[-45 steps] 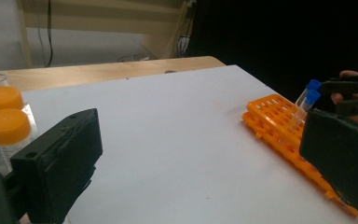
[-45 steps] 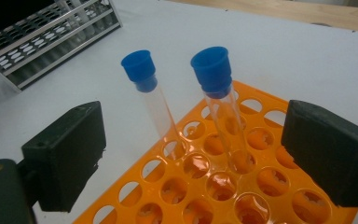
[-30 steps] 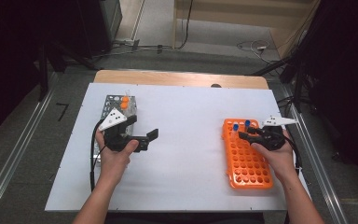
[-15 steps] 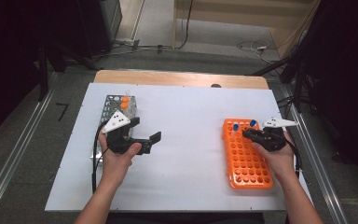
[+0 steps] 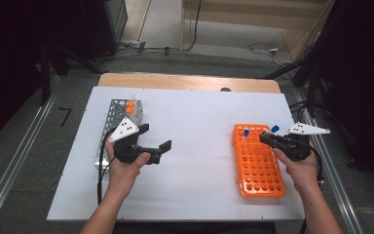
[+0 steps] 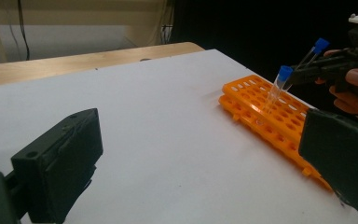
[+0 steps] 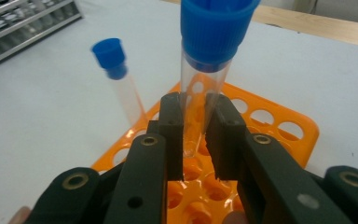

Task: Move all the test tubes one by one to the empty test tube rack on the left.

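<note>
From the high view, the left gripper (image 5: 157, 140) hangs over the bare white tabletop (image 5: 195, 126), jaws spread wide with nothing between them, just right of the grey wire-mesh rack (image 5: 113, 122) that carries two orange-capped tubes (image 5: 130, 107). Over on the other side, the right gripper (image 5: 268, 137) sits above the far end of the flat orange plastic tube rack with rows of round holes (image 5: 258, 163), and a clear plastic tube with a blue cap (image 5: 274, 129) is pinched at its tip. A second blue-capped clear tube (image 5: 246, 132) stands in the far corner of the orange rack, just beside the held one.

Now the left gripper view: its own two black jaws stand far apart at the bottom corners, empty white table between them. Across the table, the orange rack (image 6: 270, 116) lies at the right, the standing tube (image 6: 279, 86) leaning in a hole, and the held tube (image 6: 314, 50) is up clear of the rack in the right gripper (image 6: 307, 72).

Right gripper view: the jaws are clamped on the held tube (image 7: 205, 74) below its blue cap, its rounded bottom hanging free above the orange holes (image 7: 270, 116). The jaws have just been closing, with this tube between them. The other tube (image 7: 121, 79) stands to the left, apart from the jaws.
</note>
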Action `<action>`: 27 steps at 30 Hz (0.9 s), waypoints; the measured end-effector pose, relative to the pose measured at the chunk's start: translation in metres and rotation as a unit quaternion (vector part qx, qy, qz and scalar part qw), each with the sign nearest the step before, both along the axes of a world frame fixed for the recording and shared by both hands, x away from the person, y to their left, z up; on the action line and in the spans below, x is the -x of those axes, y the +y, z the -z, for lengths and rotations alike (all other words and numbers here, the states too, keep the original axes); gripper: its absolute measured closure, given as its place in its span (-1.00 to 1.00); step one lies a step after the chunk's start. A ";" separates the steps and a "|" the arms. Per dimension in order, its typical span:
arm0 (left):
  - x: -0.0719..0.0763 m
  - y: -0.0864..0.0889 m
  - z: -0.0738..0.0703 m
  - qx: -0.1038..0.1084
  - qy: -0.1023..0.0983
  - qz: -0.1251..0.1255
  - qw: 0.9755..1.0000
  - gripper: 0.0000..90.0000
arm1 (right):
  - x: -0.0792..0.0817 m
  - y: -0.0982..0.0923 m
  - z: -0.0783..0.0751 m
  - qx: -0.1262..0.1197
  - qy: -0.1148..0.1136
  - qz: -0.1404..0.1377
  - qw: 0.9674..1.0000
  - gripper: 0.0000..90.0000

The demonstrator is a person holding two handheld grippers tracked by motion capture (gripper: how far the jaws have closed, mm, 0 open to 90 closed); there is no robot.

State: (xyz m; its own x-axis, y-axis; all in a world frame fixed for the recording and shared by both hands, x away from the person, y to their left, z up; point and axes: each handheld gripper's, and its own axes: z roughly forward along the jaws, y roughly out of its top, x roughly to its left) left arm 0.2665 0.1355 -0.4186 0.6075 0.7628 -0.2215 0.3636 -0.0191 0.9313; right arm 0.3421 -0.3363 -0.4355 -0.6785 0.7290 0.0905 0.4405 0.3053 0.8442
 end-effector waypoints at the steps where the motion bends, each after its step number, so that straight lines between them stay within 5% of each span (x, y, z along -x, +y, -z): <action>1: 0.000 0.000 0.000 -0.002 -0.001 0.001 1.000 -1.00 | 0.002 0.000 -0.002 -0.002 -0.001 -0.005 1.000 0.66; 12: 0.003 -0.006 -0.003 0.002 -0.008 0.008 1.000 -1.00 | 0.022 0.014 -0.017 -0.006 0.002 -0.064 0.998 0.66; 27: 0.007 -0.030 -0.008 0.004 -0.013 0.056 0.998 -0.82 | 0.036 0.069 -0.015 0.001 0.012 -0.135 0.991 0.66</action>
